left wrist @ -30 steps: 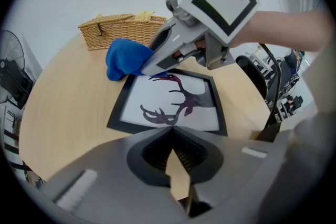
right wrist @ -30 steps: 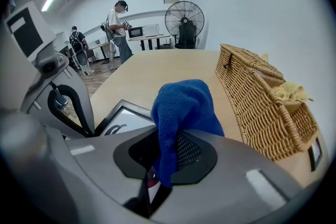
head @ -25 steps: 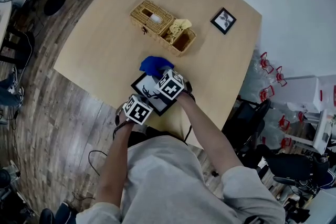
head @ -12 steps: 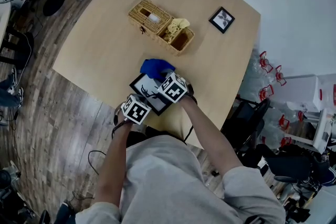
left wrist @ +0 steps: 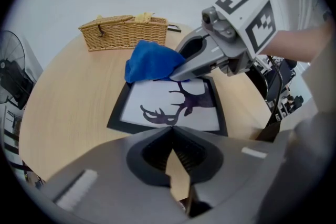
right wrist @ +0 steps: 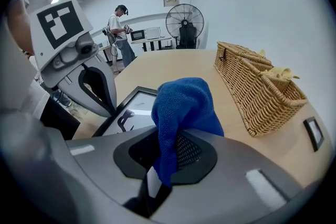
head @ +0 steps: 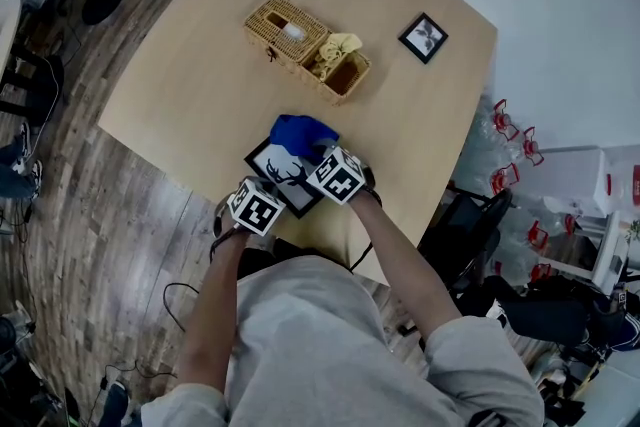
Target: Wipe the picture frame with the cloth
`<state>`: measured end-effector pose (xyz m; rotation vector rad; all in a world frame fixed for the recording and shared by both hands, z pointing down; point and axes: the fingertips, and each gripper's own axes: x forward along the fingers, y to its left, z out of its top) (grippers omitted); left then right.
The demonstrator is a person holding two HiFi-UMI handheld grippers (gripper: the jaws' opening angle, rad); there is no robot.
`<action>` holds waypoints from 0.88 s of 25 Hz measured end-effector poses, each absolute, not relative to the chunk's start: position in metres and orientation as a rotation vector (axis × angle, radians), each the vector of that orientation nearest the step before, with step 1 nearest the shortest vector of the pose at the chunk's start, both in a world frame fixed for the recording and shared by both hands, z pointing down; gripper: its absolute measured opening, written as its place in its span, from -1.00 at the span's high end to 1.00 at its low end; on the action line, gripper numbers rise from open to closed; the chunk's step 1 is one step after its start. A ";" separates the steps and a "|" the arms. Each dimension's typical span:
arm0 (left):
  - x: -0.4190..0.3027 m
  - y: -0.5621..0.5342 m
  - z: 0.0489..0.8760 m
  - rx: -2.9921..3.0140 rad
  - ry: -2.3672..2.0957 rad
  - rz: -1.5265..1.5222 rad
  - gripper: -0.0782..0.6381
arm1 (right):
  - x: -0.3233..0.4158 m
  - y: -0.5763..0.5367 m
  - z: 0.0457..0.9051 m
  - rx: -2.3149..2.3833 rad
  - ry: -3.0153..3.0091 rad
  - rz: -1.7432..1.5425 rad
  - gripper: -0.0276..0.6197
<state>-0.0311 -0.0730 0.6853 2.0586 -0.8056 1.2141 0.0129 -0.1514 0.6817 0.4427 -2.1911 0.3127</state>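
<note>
A black picture frame (head: 262, 166) with a deer silhouette print lies flat near the table's front edge; it also shows in the left gripper view (left wrist: 157, 102). A blue cloth (head: 300, 133) rests on the frame's far corner. My right gripper (head: 320, 156) is shut on the cloth, which bunches up out of its jaws (right wrist: 184, 107). My left gripper (head: 270, 192) is shut, its tips (left wrist: 172, 131) at the frame's near edge. Whether they pinch the frame I cannot tell.
A wicker basket (head: 300, 43) with a yellow cloth (head: 338, 45) stands at mid-table. A small black frame (head: 424, 36) lies at the far right. Office chairs (head: 475, 225) stand off the table's right edge. A person (right wrist: 122, 26) and a fan (right wrist: 184, 23) are far behind.
My right gripper has drawn back a little toward me and to the right, dragging the blue cloth over the frame's far corner. The left gripper has stayed at the near edge.
</note>
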 end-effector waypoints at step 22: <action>-0.032 -0.073 0.685 2.053 -0.843 1.203 0.64 | 0.057 -0.105 0.686 0.411 -2.158 0.330 0.77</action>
